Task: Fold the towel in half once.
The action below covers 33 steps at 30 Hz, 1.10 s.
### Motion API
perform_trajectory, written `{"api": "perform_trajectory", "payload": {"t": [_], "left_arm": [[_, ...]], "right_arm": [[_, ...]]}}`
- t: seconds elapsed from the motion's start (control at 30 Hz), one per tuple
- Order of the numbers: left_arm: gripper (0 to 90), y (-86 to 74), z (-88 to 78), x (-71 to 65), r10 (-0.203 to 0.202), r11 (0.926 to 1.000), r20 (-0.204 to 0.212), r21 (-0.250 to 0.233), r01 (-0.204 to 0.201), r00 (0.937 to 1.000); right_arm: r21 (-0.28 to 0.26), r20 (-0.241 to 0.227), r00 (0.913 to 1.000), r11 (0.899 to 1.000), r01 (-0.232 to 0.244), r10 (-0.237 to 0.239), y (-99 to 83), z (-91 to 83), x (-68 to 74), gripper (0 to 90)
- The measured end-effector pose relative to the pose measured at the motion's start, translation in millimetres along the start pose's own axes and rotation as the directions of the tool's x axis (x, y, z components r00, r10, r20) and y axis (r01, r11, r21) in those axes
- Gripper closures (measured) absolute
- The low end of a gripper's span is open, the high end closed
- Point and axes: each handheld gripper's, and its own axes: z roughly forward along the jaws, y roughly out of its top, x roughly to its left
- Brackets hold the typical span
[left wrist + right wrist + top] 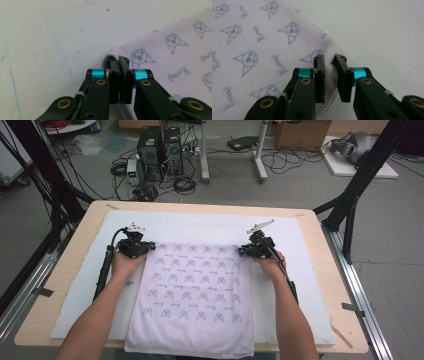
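1. Both of the person's forearms reach forward from the near edge of the table, hands spread to either side of a pale lilac printed towel that lies flat on a white mat.
2. The left gripper sits at the towel's far left corner, jaws pointing inward; in the left gripper view they are clamped tight on the corner's hem.
3. The right gripper mirrors it at the far right corner; in the right gripper view the jaws pinch a bunched fold of the towel's edge, a sliver of cloth showing between the pads.
4. The towel's near edge hangs over the table's front, cut off by the frame.
5. The printed words among the small cartoon faces are too blurred to read.
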Motion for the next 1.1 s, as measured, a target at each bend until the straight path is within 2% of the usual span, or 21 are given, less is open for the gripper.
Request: {"api": "perform_trajectory", "payload": {"t": [0.07,0.17,0.3,0.33,0.37,0.4,0.43,0.47,0.53,0.57,0.6,0.7,0.73,0.77,0.8,0.93,1.0,1.1], "left_arm": [[87.5,13.0,-5.1,-0.2,0.007,0.9995,-0.009,-0.03,-0.007,0.9999],[87.7,35.8,-15.2,-0.2,0.028,0.9966,-0.04,-0.076,-0.031,0.9988],[87.7,61.6,-30.6,8.0,0.022,0.9889,-0.074,-0.145,-0.032,0.9971],[87.6,67.2,-33.2,11.0,0.018,0.9875,-0.071,-0.155,-0.029,0.9973],[87.1,71.4,-35.0,12.9,0.022,0.9871,-0.077,-0.157,-0.034,0.9968],[81.5,73.7,-35.1,13.9,0.016,0.9873,-0.095,-0.156,-0.031,0.9953],[68.5,73.8,-35.2,15.0,0.01,0.9886,-0.112,-0.148,-0.027,0.9936],[63.8,72.5,-35.6,16.7,0.003,0.9895,-0.105,-0.143,-0.018,0.9944],[61.8,66.4,-37.0,21.1,0.008,0.9943,-0.084,-0.105,-0.017,0.9964],[60.6,62.5,-38.4,22.4,0.002,0.995,-0.08,-0.099,-0.01,0.9968],[59.8,57.9,-41.1,22.7,0.007,0.9945,-0.081,-0.104,-0.015,0.9967],[57.5,43.0,-51.2,19.7,0.011,0.9928,-0.059,-0.118,-0.018,0.9982],[56.8,37.6,-54.9,17.4,0.028,0.9931,-0.058,-0.112,-0.034,0.9979],[56.0,32.0,-58.8,14.3,0.038,0.9931,-0.055,-0.108,-0.044,0.9978],[54.7,25.7,-62.5,10.8,0.046,0.9921,-0.043,-0.115,-0.05,0.998],[51.8,-0.1,-78.3,-8.3,0.1,0.9903,-0.007,-0.096,-0.1,0.995],[51.0,-14.2,-87.4,-17.7,0.101,0.9897,0.019,-0.104,-0.098,0.9947],[49.2,-34.9,-98.8,-34.5,0.123,0.9875,0.027,-0.102,-0.12,0.992]], "right_arm": [[-0.002,0.005,0.9998,1.0,-0.02,0.02,6.1,-6.3,-3.3,79.7],[-0.047,0.052,0.9985,0.999,0.017,-0.015,22.6,-21.4,-4.8,80.2],[-0.091,0.091,0.9954,0.995,0.037,-0.029,53.6,-43.8,-12.0,80.2],[-0.108,0.107,0.9935,0.993,0.05,-0.038,60.9,-48.8,-13.9,80.1],[-0.117,0.111,0.9932,0.992,0.046,-0.033,68.0,-52.8,-16.7,77.7],[-0.133,0.117,0.9929,0.99,0.039,-0.024,72.7,-55.3,-19.2,70.6],[-0.141,0.124,0.9922,0.99,0.018,-0.001,75.7,-56.0,-22.4,58.6],[-0.143,0.117,0.9927,0.99,-0.011,0.028,76.5,-55.9,-25.3,56.4],[-0.138,0.091,0.995,0.99,-0.028,0.041,71.8,-54.7,-25.5,52.2],[-0.114,0.084,0.9959,0.993,-0.024,0.034,68.8,-53.4,-24.3,49.1],[-0.094,0.074,0.9967,0.995,-0.026,0.034,64.9,-52.1,-22.7,47.0],[-0.101,0.046,0.9983,0.994,-0.032,0.037,48.3,-55.2,-13.9,45.3],[-0.107,0.029,0.9988,0.994,-0.035,0.039,42.1,-56.9,-10.2,44.3],[-0.078,0.006,0.9988,0.996,-0.049,0.049,38.2,-57.8,-6.9,41.4],[-0.072,-0.003,0.9986,0.996,-0.053,0.053,33.0,-59.7,-2.2,41.1],[-0.117,-0.053,0.9985,0.993,-0.014,0.008,12.1,-74.0,23.6,41.7],[-0.12,-0.06,0.9979,0.993,0.018,-0.025,2.0,-81.3,38.2,41.7],[-0.139,-0.079,0.9957,0.99,0.036,-0.048,-14.8,-90.7,59.9,43.6]]}}
